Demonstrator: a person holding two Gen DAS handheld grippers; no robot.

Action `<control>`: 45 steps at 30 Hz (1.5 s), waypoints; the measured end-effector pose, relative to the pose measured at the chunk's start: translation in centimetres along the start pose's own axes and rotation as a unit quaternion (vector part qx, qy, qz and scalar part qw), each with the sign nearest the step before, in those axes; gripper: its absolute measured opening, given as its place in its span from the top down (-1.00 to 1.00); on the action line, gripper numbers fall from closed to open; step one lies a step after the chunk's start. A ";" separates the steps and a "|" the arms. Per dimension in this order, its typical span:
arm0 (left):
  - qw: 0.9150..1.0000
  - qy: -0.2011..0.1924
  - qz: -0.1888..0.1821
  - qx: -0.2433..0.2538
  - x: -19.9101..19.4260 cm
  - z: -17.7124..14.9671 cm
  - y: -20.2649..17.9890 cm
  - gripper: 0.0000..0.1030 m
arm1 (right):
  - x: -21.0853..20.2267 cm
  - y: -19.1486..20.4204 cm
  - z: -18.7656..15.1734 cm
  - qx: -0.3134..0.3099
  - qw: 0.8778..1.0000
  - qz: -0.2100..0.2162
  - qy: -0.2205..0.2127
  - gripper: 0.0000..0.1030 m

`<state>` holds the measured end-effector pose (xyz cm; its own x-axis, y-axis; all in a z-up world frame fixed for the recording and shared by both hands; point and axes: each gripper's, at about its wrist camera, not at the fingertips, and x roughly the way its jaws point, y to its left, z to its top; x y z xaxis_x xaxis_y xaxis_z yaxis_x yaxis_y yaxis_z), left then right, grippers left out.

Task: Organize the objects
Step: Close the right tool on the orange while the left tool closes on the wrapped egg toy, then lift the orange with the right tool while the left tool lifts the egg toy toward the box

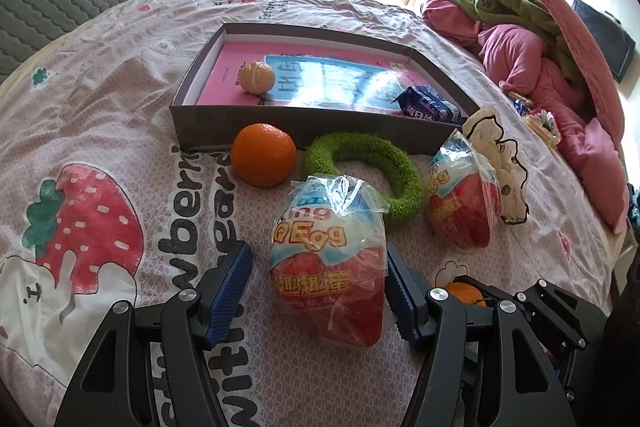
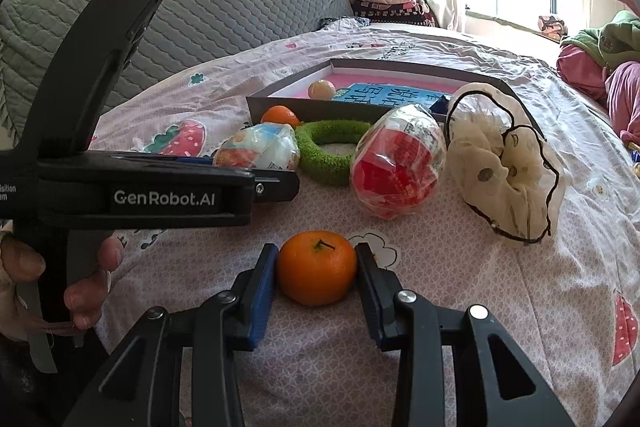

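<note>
**Crinkled film, ribbed rubber, soft cotton**

The bedsheet is matt printed cloth, wrinkled. Both wrapped eggs wear glossy, crinkled clear plastic film. The oranges have dimpled, slightly shiny peel. The green ring looks fuzzy, like chenille. The box is matt grey cardboard holding a glossy book cover. The gripper pads are ribbed blue, on matt black plastic arms with bright metal screws.

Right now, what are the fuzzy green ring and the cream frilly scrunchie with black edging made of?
Fuzzy green ring: looks like chenille or terry yarn, matte, with a nubby pile. Cream frilly scrunchie: sheer gauzy fabric, probably organza or mesh, semi-transparent ruffles with a thin black trim.
</note>
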<state>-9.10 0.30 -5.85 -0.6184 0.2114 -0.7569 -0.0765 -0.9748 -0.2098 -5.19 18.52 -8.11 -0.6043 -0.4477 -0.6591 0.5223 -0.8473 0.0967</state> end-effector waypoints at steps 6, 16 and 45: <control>1.000 -0.007 -0.012 0.000 -0.1 0.0 -0.1 -0.04 | 0.0 0.0 0.0 -0.003 1.000 -0.003 -0.002 0.24; 1.000 -0.013 -0.014 0.006 -0.4 -0.2 0.0 -0.03 | -0.2 -0.3 0.0 0.004 1.000 -0.007 -0.008 0.24; 0.999 -0.046 -0.001 0.028 -5.0 -0.3 -1.3 -0.03 | -3.9 -0.2 0.7 -0.018 0.996 -0.049 -0.077 0.24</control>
<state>-5.70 0.48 -1.95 -0.6876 0.2089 -0.6954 -0.1208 -0.9773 -0.1741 -3.34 20.25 -5.08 -0.7368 -0.4051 -0.5413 0.4759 -0.8794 0.0104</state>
